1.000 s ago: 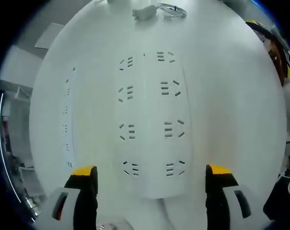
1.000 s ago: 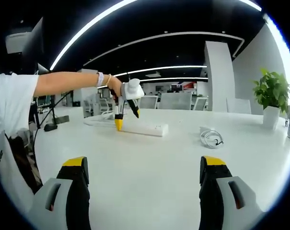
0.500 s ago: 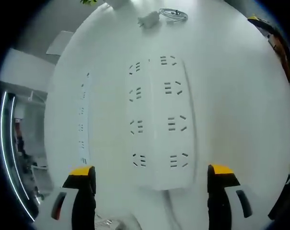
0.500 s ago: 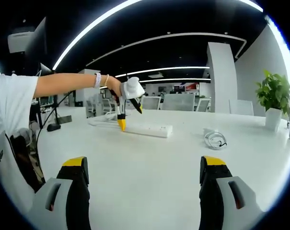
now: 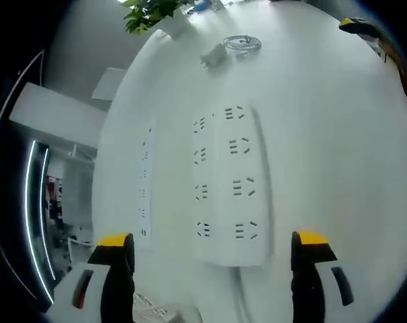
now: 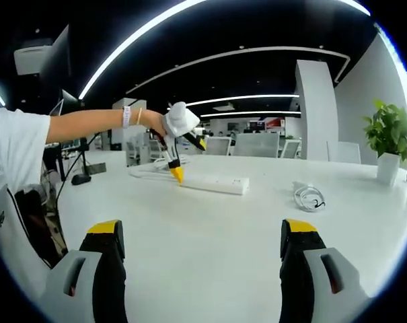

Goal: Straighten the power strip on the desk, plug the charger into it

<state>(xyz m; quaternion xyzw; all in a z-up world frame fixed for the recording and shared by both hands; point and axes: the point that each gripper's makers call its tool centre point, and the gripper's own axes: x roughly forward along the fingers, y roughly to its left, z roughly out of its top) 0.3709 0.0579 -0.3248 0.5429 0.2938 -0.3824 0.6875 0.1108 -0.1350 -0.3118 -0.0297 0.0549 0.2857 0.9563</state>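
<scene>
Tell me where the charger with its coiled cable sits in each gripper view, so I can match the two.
Left gripper view: the charger lies near the top, on the desk beyond the far end of the power strip.
Right gripper view: the charger lies right of centre, to the right of the power strip.
Shared landmark: the potted plant, beyond the charger in both.

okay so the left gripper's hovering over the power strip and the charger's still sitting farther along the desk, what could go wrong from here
1. The left gripper hangs open above the power strip, not holding it; a one-sided push could skew it instead of straightening it.
2. The strip's cord trails behind it and may tug it back.
3. The charger lies beside its coiled cable, which could drag or snag when lifted.
</scene>
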